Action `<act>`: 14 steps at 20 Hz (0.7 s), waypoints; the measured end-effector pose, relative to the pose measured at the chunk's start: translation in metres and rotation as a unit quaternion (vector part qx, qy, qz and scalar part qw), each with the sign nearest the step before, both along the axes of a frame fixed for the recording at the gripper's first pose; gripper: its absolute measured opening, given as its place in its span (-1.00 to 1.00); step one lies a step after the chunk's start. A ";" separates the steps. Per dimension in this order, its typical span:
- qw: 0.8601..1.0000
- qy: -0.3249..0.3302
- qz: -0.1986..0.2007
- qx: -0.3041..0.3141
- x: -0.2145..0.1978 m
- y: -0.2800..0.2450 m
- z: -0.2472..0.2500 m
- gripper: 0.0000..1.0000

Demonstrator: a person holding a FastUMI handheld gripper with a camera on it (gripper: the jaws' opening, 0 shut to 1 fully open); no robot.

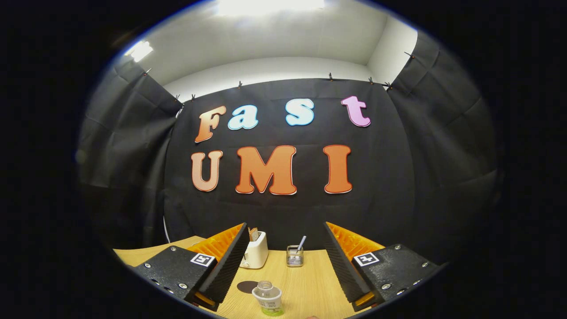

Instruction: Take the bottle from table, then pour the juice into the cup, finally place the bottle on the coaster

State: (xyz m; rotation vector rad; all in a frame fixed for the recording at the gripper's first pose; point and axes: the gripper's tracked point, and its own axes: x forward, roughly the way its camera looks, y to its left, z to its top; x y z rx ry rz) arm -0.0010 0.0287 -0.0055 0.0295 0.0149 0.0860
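Observation:
A small clear bottle (268, 299) with a pale label and green base stands on the wooden table (310, 283), low between my fingers and nearer the left one. A dark round coaster (247, 286) lies flat just left of the bottle, partly behind the left finger. My gripper (283, 261) is open, held above the table, with nothing between its fingers. The bottle's top looks uncapped.
A white toaster (255, 250) stands at the table's far side, beside the left finger. A small wire holder (294, 255) with a utensil sticking out sits right of it. Black cloth walls close the booth behind and on both sides.

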 end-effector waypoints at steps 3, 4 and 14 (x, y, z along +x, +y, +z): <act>1.000 0.004 0.009 -0.002 -0.003 0.009 -0.020 0.96; 1.000 0.007 0.010 -0.001 -0.004 0.011 -0.028 0.96; 0.994 0.100 0.036 -0.004 -0.012 0.031 -0.141 0.96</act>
